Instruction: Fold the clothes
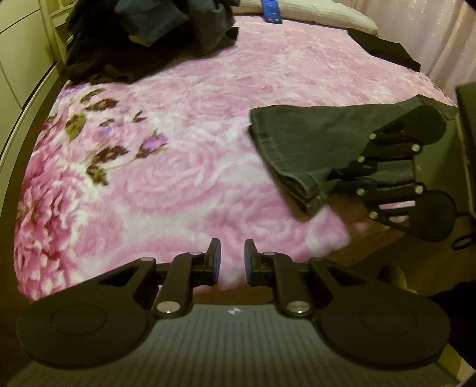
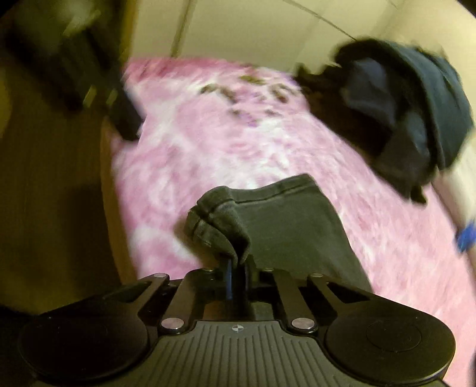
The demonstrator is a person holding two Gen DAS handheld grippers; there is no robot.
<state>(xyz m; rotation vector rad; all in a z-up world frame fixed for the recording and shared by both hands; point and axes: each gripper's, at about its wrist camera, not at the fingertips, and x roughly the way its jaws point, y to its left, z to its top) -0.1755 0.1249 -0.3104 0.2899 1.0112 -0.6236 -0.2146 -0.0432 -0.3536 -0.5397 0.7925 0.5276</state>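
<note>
A folded dark grey garment (image 1: 309,140) lies at the right side of a pink floral blanket (image 1: 184,143). My right gripper (image 1: 339,175) is shut on its near folded edge and holds that edge up. In the right wrist view the gripper (image 2: 238,265) pinches a bunched fold of the garment (image 2: 282,220). My left gripper (image 1: 232,259) is open and empty, low over the blanket's near edge, apart from the garment.
A heap of dark clothes (image 1: 142,32) lies at the far left of the bed, also in the right wrist view (image 2: 401,113). A black folded item (image 1: 383,47) lies far right. A blue phone (image 1: 271,10) lies at the back. White cabinets (image 1: 20,59) stand left.
</note>
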